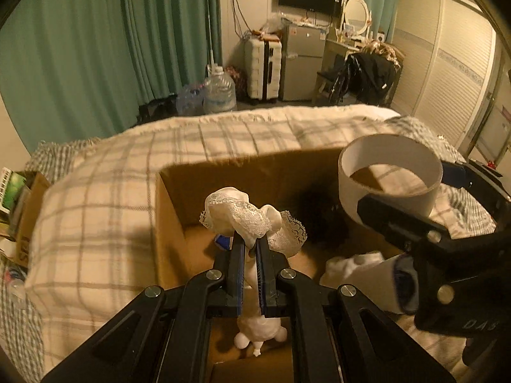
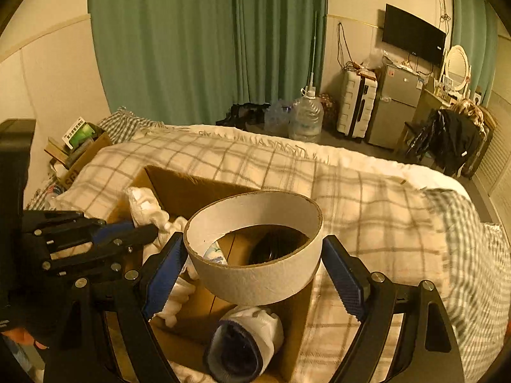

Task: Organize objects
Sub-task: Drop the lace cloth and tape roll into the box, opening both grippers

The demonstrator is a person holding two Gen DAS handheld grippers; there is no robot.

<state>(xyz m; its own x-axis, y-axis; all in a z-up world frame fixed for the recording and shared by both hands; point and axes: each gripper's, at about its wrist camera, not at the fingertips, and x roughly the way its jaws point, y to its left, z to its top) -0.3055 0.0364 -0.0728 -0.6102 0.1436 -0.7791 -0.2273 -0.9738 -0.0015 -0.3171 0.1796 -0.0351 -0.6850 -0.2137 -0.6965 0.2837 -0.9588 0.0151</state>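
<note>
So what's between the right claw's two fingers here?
A white cardboard ring, held by its outer wall between the blue pads of the right claw, above the open cardboard box. The right wrist view shows it best.

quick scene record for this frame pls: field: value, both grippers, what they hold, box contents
left gripper: shut on white lace-trimmed fabric item, above the box
right gripper: fingers either side of wide white cardboard ring, held over the box
container: open brown cardboard box on plaid bed cover
box contents: white sock-like roll with dark opening, dark fuzzy item, more white cloth
background: green curtains
</note>
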